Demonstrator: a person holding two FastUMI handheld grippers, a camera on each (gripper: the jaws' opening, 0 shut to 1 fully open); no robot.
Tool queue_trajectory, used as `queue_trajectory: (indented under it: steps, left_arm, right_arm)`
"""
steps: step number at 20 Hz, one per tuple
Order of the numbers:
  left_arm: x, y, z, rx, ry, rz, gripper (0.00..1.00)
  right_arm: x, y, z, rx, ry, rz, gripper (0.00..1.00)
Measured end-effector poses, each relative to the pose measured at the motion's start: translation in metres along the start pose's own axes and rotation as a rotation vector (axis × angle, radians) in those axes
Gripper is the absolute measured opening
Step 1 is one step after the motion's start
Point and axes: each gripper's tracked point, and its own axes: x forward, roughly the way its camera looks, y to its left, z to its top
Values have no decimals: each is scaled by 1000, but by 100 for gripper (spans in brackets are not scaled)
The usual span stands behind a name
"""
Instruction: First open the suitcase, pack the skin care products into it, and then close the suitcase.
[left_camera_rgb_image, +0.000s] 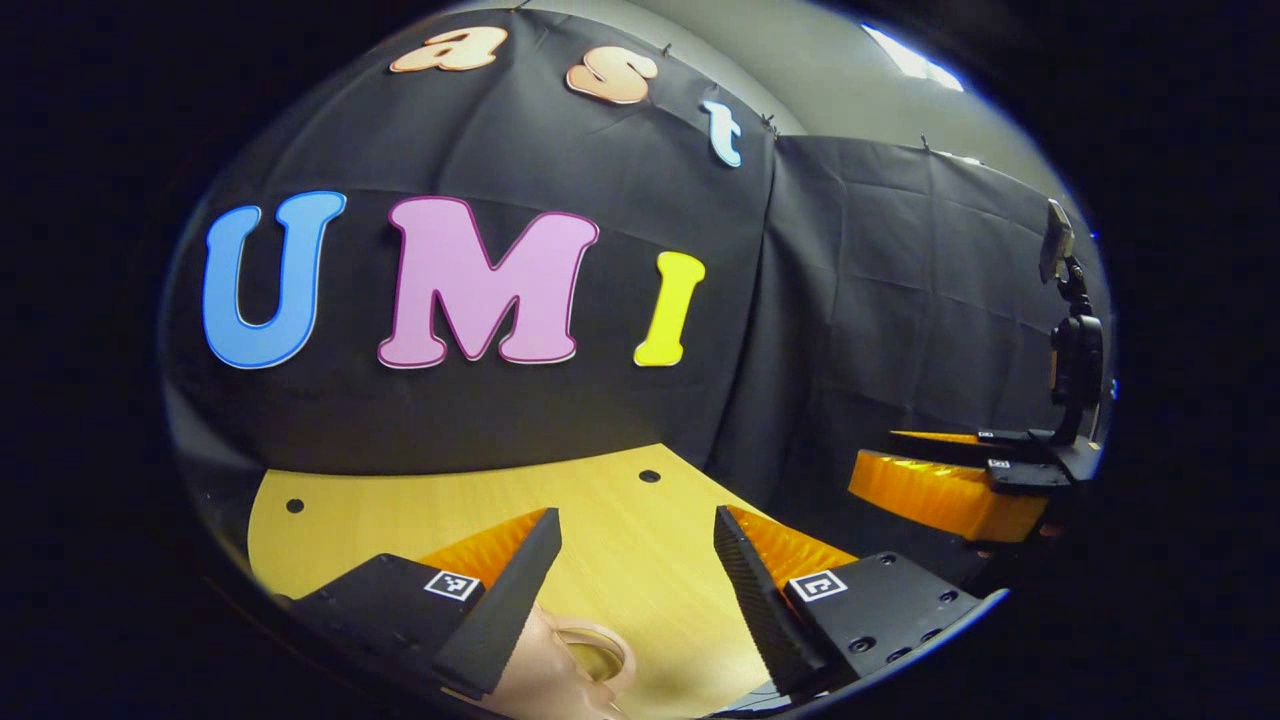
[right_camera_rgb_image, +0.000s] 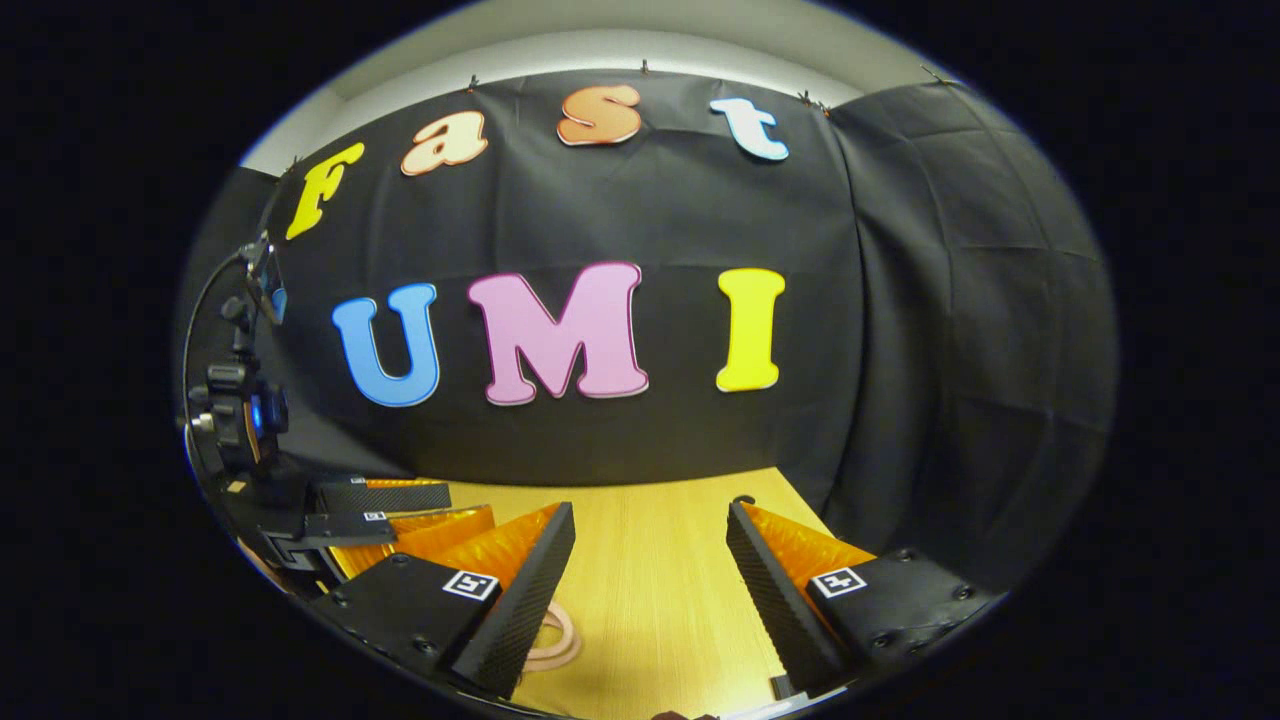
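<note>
While both tools, left (left_camera_rgb_image: 636, 545) and right (right_camera_rgb_image: 650, 540), hang spread and empty above the surface (right_camera_rgb_image: 650, 600), dip them until the suitcase shows.

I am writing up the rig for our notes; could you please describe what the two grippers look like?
Each gripper, left gripper and right gripper, has two wedge-shaped fingers with ribbed inner faces, mounted on blocky bodies fixed with screws. Each finger base bears a small square black-and-white marker. In the right gripper view, the left gripper's body shows at the left edge with a cable arching over it.
</note>
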Motion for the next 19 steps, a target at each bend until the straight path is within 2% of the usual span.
queue_trajectory:
  steps: [6,12,19]
  left_arm:
    - [-11,24,10,3,-40,41,96]
    - [-17,20,24,-10,-75,20,96]
    - [-25,23,40,39,-121,36,96]
  right_arm:
    - [-3,3,27,10,-83,-14,97]
    - [-7,3,37,-15,-122,-29,97]
    - [-12,8,48,-48,-162,-33,96]
